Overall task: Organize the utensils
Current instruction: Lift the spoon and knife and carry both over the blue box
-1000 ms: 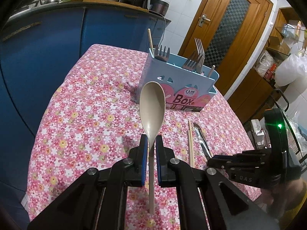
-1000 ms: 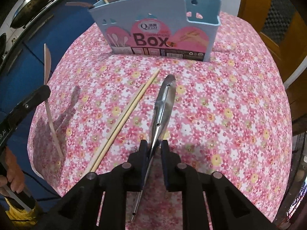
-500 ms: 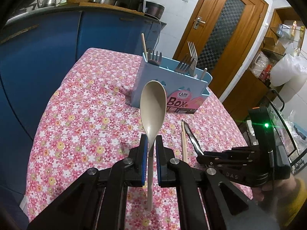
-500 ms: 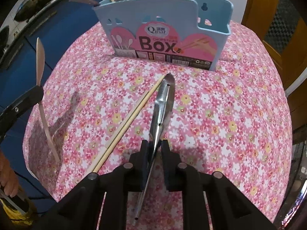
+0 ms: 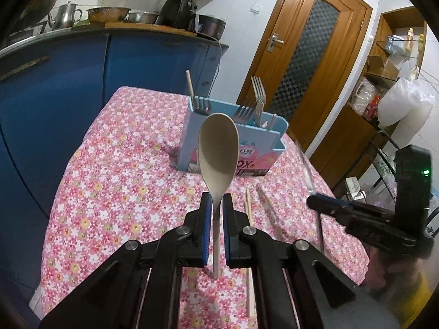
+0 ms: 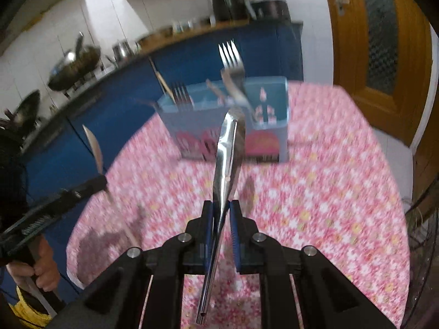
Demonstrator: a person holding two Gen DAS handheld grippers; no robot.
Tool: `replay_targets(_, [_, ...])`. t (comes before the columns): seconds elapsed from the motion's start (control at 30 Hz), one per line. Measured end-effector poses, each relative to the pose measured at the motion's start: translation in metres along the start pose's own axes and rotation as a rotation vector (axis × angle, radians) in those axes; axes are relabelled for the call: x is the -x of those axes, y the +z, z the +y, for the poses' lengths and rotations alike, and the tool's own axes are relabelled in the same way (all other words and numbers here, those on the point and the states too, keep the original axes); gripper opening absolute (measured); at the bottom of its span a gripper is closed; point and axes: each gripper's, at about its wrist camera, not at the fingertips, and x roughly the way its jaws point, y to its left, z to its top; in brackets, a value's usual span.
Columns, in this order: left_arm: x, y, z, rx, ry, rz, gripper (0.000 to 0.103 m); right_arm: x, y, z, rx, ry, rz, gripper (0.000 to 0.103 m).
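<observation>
My left gripper (image 5: pixel 216 208) is shut on a beige spoon (image 5: pixel 218 148), held upright above the floral tablecloth (image 5: pixel 123 181). My right gripper (image 6: pixel 221 211) is shut on a steel knife (image 6: pixel 226 159), lifted off the table; the view is blurred. The blue utensil box (image 5: pixel 233 148) stands at the table's far middle with several forks (image 5: pixel 258 96) and a wooden stick in it; it also shows in the right wrist view (image 6: pixel 269 126). Chopsticks (image 5: pixel 248 213) lie on the cloth right of my left gripper. The right gripper (image 5: pixel 312 201) shows at the right with the knife upright.
Blue kitchen cabinets (image 5: pixel 55 82) with pots and a kettle on the counter run along the left. A wooden door (image 5: pixel 307 63) stands behind the table. Shelves and bags are at the right. The left gripper (image 6: pixel 101 183) with the spoon shows in the right wrist view.
My right gripper has lifted the knife off the table and tilted it upward. My left gripper has drawn back a little with the spoon still held.
</observation>
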Motion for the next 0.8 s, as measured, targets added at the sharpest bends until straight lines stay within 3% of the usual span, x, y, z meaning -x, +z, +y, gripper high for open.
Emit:
replay_targets(0.23, [0.001, 0.015, -0.004, -0.016, 0.009, -0.036, 0.006, 0.027, 0.014, 0.009, 0.046, -0.053, -0.178, 0.014])
replay_targets(0.8, [0.009, 0.090, -0.023, -0.073, 0.047, -0.199, 0.006, 0.027, 0.046, 0.008, 0.074, -0.057, -0.314, 0.014])
